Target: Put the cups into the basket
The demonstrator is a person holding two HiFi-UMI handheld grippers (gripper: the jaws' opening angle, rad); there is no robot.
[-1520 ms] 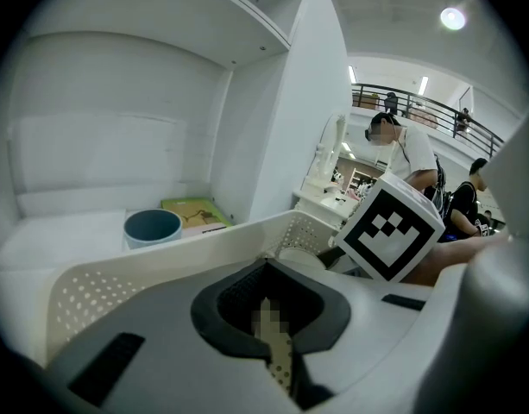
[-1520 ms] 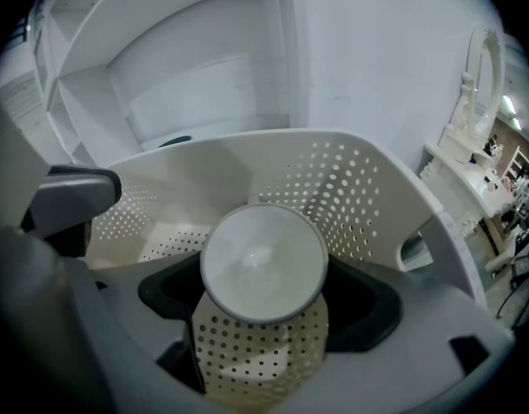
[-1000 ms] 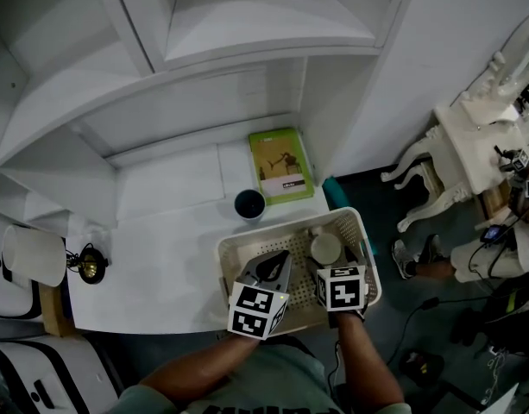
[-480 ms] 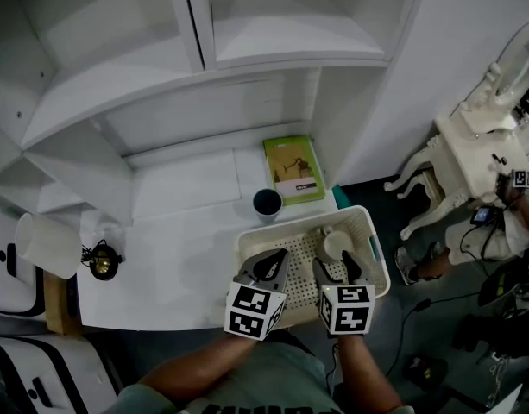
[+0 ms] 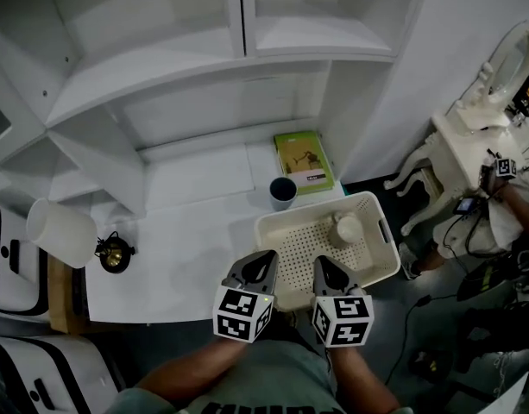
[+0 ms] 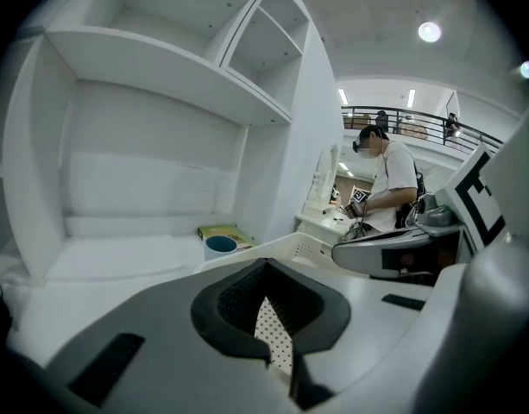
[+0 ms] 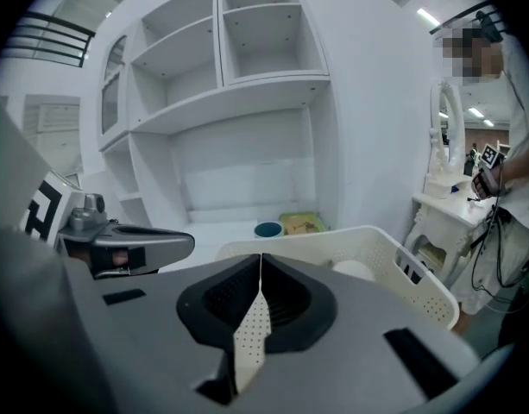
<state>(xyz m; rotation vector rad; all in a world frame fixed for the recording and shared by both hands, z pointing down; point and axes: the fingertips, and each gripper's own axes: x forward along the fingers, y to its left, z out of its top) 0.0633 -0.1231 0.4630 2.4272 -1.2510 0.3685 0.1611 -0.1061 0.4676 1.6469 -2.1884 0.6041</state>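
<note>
A white cup point(image 5: 348, 228) lies in the far right part of the white perforated basket point(image 5: 316, 210). A dark blue cup point(image 5: 283, 191) stands on the white table just beyond the basket's far left corner. My left gripper point(image 5: 266, 258) hangs shut at the basket's near left edge, with nothing in it. My right gripper point(image 5: 321, 264) is beside it over the near rim; its jaws have just closed and nothing is between them. In the right gripper view the jaws point(image 7: 261, 261) meet, with the white cup point(image 7: 355, 270) ahead.
A green book point(image 5: 304, 159) lies behind the blue cup against the shelf unit's wall. A white lamp shade point(image 5: 61, 231) and a small dark object point(image 5: 115, 253) sit at the table's left end. A white dressing table point(image 5: 471, 136) and a person point(image 5: 510, 210) are at the right.
Both grippers have drawn back from inside the basket to its near edge and risen. The right jaws, open half a second ago, are now shut. The white cup stays in the basket.
</note>
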